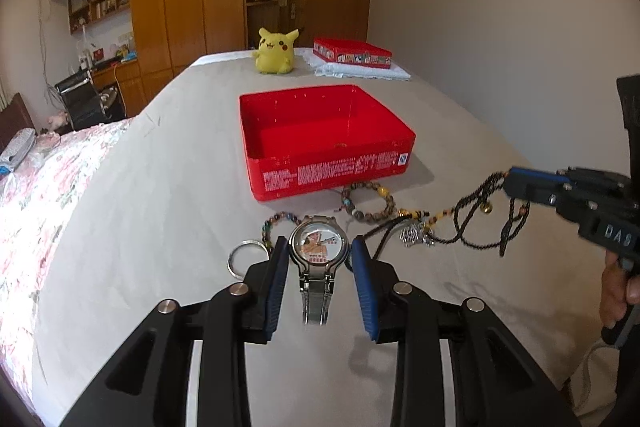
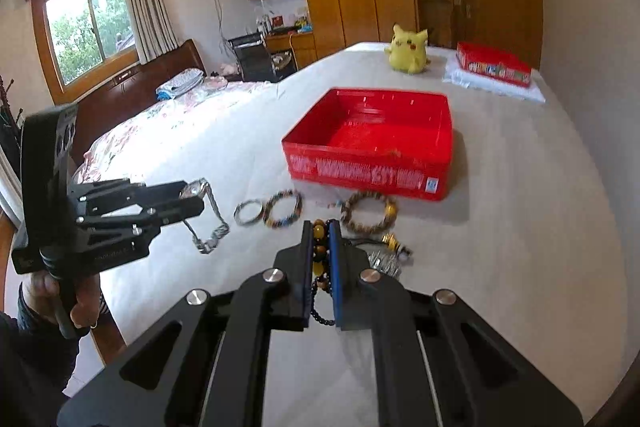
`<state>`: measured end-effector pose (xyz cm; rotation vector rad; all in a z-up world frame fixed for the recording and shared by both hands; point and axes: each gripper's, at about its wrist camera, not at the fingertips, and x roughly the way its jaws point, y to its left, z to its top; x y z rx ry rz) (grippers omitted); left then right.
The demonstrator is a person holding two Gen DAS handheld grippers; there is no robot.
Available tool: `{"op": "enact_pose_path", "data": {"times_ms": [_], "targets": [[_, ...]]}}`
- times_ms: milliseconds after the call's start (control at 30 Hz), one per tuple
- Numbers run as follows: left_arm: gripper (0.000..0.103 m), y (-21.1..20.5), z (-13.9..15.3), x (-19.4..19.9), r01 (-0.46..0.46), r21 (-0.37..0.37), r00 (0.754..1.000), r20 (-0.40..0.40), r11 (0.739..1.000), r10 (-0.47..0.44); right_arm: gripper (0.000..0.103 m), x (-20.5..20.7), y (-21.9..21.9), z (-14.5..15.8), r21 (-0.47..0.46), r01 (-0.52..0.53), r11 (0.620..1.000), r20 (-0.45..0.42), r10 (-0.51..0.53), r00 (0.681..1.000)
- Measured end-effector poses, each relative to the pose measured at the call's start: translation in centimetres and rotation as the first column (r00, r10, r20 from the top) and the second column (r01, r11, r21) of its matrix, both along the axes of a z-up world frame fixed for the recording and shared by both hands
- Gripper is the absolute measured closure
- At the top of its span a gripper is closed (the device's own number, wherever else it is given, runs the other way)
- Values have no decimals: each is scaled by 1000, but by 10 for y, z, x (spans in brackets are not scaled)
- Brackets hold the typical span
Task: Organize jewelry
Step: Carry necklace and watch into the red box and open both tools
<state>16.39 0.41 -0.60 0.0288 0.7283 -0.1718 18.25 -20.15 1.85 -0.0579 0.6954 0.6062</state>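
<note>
Steel watch (image 1: 319, 247) clamped in your left hand-held gripper (image 1: 320, 251), beaded necklace (image 2: 322, 263) pinched in your closed right hand-held gripper (image 2: 322, 227), red box (image 1: 320, 131) beyond.

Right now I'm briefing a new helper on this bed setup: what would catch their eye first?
Probably the open red box at mid-bed, apparently empty. In front of it, the left gripper holds a wristwatch by its case, and the right gripper is shut on a beaded necklace. A yellow plush toy sits at the far end.
</note>
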Motion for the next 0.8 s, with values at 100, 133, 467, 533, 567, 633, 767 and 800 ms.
{"op": "enact_pose_path", "data": {"times_ms": [100,133,467,533,567,633,767,800], "targets": [[71,0,5,7,9,1,1000,9,1000,-9,97,10,1,10,-1,-1,1000,17,1,1000],[71,0,7,9,11,2,1000,12,1000,-11,97,13,1,12,-2,-1,1000,20,1,1000],[71,-2,21,40,27,13,999,36,1000,-27,97,52,6,35,6,-6,1000,37,5,999],[71,-2,23,46,29,15,999,40,999,-30,97,61,8,37,6,-6,1000,37,5,999],[71,-3,25,50,29,18,999,42,999,-30,97,65,9,38,4,-6,1000,37,6,999],[71,-5,27,56,33,23,998,51,999,-35,97,75,12,40,1,-7,1000,39,7,999],[71,-8,30,70,36,28,998,58,999,-38,97,88,16,42,-2,-9,1000,36,9,999],[71,-9,31,76,37,28,997,60,999,-38,97,94,17,42,-3,-8,1000,34,8,999]]}}
